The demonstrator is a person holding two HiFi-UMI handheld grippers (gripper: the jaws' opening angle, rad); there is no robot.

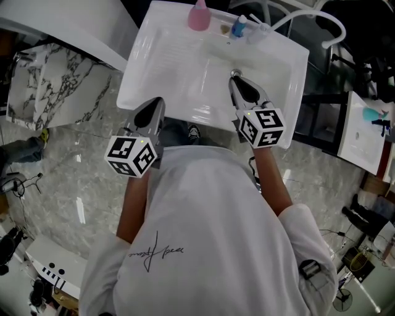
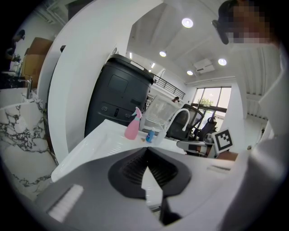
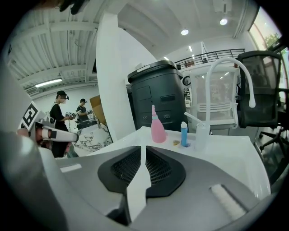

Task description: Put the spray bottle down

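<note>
The pink spray bottle [image 1: 199,17] stands upright on the back rim of the white sink [image 1: 173,68], and no gripper holds it. It also shows as the pink spray bottle [image 2: 132,128] in the left gripper view and as the pink spray bottle [image 3: 158,128] in the right gripper view, well ahead of both sets of jaws. My left gripper [image 1: 157,102] hovers at the sink's near left edge; the left gripper [image 2: 146,148] has its tips touching and is empty. My right gripper [image 1: 236,77] is over the basin; the right gripper [image 3: 143,146] shows a narrow slit between its tips with nothing in it.
A small blue bottle [image 1: 239,26] and a clear cup [image 3: 202,135] stand right of the spray bottle, by the white curved faucet [image 1: 308,17]. A marble-patterned block [image 1: 55,80] sits to the left. A black cabinet [image 3: 158,99] stands behind the sink. People [image 3: 58,113] stand far left.
</note>
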